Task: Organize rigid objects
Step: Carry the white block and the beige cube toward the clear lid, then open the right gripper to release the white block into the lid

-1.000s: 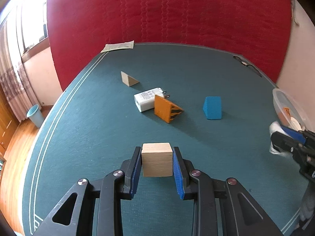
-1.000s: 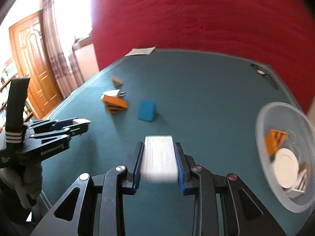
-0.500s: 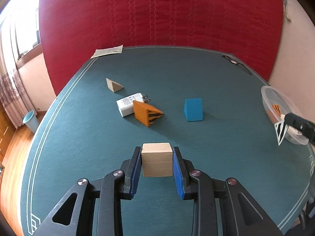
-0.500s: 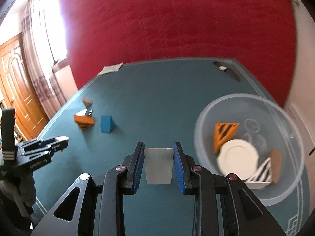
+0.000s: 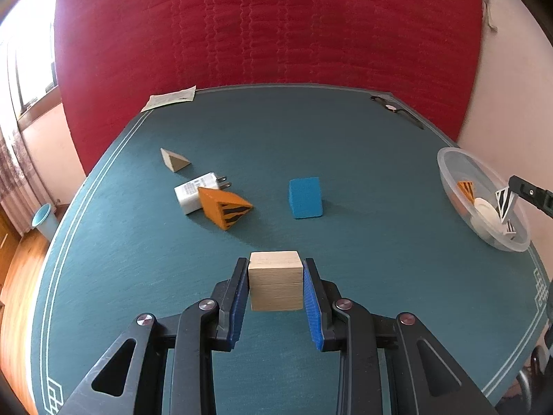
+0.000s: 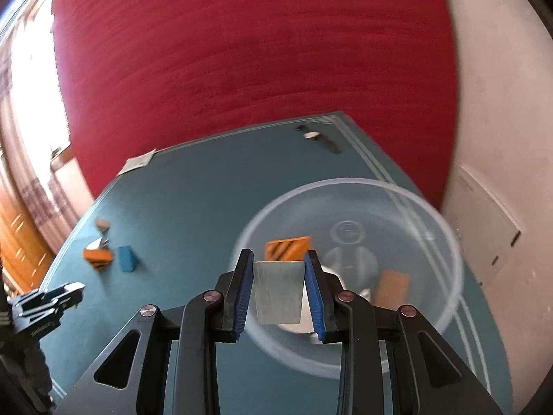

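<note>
Green-topped table [image 5: 345,145] before a red backdrop. Right claw [image 6: 279,288] clenched on a striped wedge [image 6: 278,292], poised above the clear bowl [image 6: 446,242], apparently for dropping. Left claw [image 5: 275,285] grips a wooden cube [image 5: 275,280] above the table, likely bowl-bound next.

Right wrist view is smeared by motion blur: the clear bowl [image 6: 349,186] rim and its contents lack sharp edges. The pale block [image 6: 278,290] clamped in the right gripper [image 6: 278,288] hides part of the orange striped piece [image 6: 288,247] and the white item behind it. The left gripper [image 6: 48,306] is cut off at that frame's left edge. In the left wrist view, the orange striped wedge [image 5: 224,209] covers one corner of the white charger [image 5: 195,195]; the print on the paper sheet [image 5: 171,98] is too small to read.
</note>
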Available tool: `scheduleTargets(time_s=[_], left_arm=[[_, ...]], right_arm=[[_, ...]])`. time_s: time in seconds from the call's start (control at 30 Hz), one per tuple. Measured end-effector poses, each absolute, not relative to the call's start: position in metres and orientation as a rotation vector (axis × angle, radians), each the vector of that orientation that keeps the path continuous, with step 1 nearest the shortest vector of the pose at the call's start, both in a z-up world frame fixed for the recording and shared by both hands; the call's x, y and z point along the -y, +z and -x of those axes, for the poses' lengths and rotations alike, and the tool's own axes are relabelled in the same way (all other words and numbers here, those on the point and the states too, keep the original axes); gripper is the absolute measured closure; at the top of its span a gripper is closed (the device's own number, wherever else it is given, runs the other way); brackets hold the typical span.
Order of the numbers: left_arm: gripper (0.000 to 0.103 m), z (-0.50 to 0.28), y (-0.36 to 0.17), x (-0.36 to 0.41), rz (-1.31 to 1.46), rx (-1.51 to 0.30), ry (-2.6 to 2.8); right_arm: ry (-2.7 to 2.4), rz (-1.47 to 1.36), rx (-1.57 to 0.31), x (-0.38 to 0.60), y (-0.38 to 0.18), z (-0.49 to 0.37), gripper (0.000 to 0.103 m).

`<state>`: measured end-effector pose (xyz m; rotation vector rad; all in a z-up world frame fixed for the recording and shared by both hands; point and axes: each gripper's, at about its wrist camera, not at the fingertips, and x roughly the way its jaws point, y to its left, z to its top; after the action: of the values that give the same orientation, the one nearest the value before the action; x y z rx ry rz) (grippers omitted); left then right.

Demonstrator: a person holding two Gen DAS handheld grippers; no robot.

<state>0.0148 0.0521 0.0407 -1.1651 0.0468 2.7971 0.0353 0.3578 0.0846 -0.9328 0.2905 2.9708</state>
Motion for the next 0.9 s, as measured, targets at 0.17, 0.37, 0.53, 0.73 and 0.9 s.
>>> scheduleTargets(time_s=[0.17,0.37,0.53,0.73,0.9], left_arm=[[0.071,-0.014,0.042,-0.063,1.157,-0.061,2.782],[0.071,-0.013,0.046,-0.077,1.136,-0.081,2.765],[0.071,-0.013,0.05,-0.089,1.116,-0.102,2.752],[0.071,-0.011,0.051,-0.104,1.105,-0.123,2.729],[0.071,-0.01,0.053,-0.117,1.093,-0.139,2.712]], right_arm=[[2.901,0.914,-0.348,-0.384,0.086,-0.036,0.072],[2.821,0.936,-0.42,-0.41,0.08,-0.037,0.072],[2.763,0.928,-0.455,-0.428,0.077,-0.04,0.072],[2.725,0.899,-0.529,-0.443,0.078,-0.043,0.066],[2.716,0.862,-0.553,-0.45,0.081,-0.048,0.06]])
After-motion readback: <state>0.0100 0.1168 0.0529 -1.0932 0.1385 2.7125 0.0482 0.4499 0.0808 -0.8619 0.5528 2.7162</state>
